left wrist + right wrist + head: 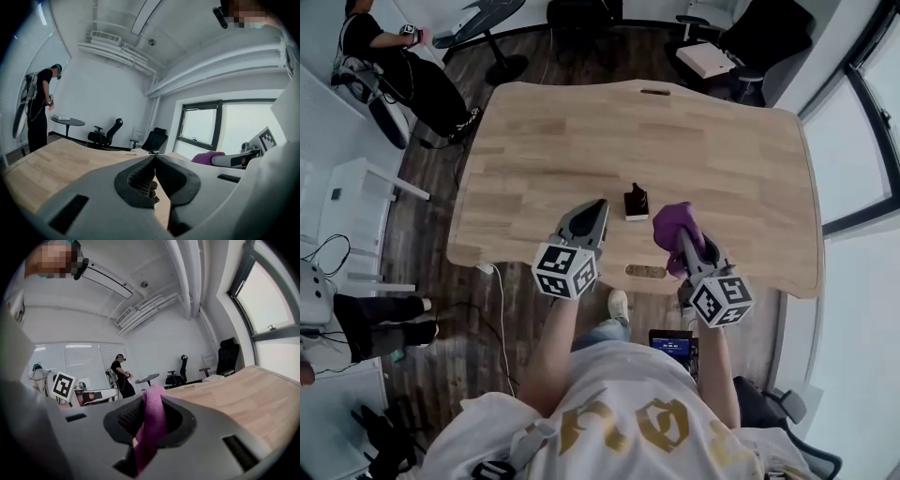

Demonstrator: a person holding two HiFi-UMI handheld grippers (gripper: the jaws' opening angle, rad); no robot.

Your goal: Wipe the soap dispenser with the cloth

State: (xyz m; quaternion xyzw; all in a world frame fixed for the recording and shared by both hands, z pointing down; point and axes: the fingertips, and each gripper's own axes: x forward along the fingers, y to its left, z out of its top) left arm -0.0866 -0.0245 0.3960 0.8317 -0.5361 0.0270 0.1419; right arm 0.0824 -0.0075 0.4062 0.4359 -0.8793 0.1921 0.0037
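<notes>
The soap dispenser (635, 202), small and black on a white base, stands near the wooden table's (581, 131) front edge. My left gripper (602, 204) is just left of it, jaws shut and empty (154, 158). The dispenser does not show in the left gripper view. My right gripper (684, 246) is to the dispenser's right, shut on a purple cloth (673, 223). The bunched cloth (152, 423) runs up between the right gripper's (153, 397) jaws and sticks out past the tips. From the left gripper view the cloth (208, 157) shows at the right.
A slot (645, 272) is cut in the table's near edge and another slot (654, 92) at the far edge. A person in black (394, 56) stands beyond the far left corner. Office chairs (741, 37) and a white box (703, 58) lie past the far right side.
</notes>
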